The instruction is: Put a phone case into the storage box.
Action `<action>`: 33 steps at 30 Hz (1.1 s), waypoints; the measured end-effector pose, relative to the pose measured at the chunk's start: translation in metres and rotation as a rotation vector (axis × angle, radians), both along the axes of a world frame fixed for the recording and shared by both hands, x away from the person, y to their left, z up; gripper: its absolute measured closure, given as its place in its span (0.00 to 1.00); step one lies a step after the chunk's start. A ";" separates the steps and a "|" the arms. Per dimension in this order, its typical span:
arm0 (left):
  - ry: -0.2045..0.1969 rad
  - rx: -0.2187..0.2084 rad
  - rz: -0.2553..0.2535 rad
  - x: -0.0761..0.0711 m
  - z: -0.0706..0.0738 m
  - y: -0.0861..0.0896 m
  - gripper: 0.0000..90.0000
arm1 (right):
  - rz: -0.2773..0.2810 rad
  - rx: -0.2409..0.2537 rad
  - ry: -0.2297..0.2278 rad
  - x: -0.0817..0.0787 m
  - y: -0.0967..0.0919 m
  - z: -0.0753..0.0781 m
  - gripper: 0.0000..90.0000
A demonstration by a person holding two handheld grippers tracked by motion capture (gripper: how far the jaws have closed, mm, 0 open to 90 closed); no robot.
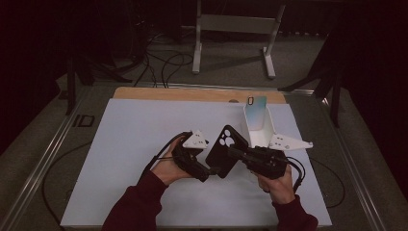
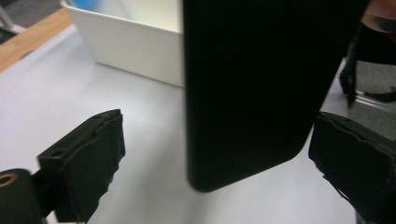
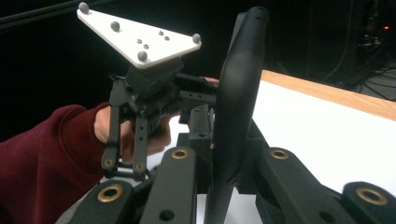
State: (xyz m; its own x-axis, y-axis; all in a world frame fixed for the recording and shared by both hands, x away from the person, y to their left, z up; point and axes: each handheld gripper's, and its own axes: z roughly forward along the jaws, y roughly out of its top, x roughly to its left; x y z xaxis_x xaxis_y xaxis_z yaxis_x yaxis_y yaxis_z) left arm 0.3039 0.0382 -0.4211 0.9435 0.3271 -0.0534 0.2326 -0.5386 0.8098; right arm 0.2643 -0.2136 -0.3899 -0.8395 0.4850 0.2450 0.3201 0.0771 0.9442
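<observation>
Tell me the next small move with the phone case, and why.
Probably close the left hand-held gripper on the black phone case: its pads stand apart on either side of the case's lower end without touching, while the right hand-held gripper already clamps it upright.

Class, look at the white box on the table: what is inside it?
A light blue phone-shaped item stands upright at the far end of the white box. The floor beneath it is hidden by the box walls.
</observation>
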 end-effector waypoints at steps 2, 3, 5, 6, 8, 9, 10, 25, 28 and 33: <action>0.008 -0.007 -0.023 -0.001 -0.001 -0.001 0.08 | 0.020 0.019 0.002 0.000 0.000 0.000 0.90; 0.011 -0.010 -0.035 -0.001 -0.001 -0.002 0.09 | 0.031 0.026 0.002 0.000 0.001 0.000 0.90; 0.016 -0.012 -0.056 -0.001 -0.002 -0.002 0.10 | 0.044 0.029 -0.008 -0.001 0.002 0.001 0.90; 0.021 -0.021 -0.066 -0.001 -0.002 -0.002 0.12 | 0.050 0.033 -0.010 -0.001 0.003 0.001 0.90; 0.023 -0.037 -0.079 -0.002 -0.001 0.000 0.15 | 0.063 0.047 -0.012 0.000 0.002 0.000 0.90; 0.024 -0.047 -0.088 -0.003 0.000 0.000 0.18 | 0.065 0.052 -0.011 0.000 0.001 0.000 0.90; 0.024 -0.059 -0.093 -0.003 0.000 0.001 0.21 | 0.071 0.058 -0.010 0.001 0.001 -0.001 0.90; -0.005 -0.080 -0.097 -0.004 0.003 0.011 0.67 | 0.038 0.035 -0.031 0.005 -0.010 -0.002 0.90; -0.011 -0.077 -0.095 -0.005 0.002 0.011 0.73 | 0.040 0.029 -0.032 0.006 -0.011 -0.003 0.88; -0.021 -0.072 -0.101 -0.006 0.001 0.011 0.81 | 0.041 0.011 -0.039 0.007 -0.012 -0.002 0.81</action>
State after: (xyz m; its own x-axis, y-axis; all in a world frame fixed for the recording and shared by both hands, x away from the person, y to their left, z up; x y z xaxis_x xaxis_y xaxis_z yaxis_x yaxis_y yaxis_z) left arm 0.2978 0.0488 -0.4203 0.9725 0.2267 -0.0532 0.1628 -0.4985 0.8514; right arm 0.2714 -0.2261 -0.3923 -0.8678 0.4471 0.2169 0.2800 0.0793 0.9567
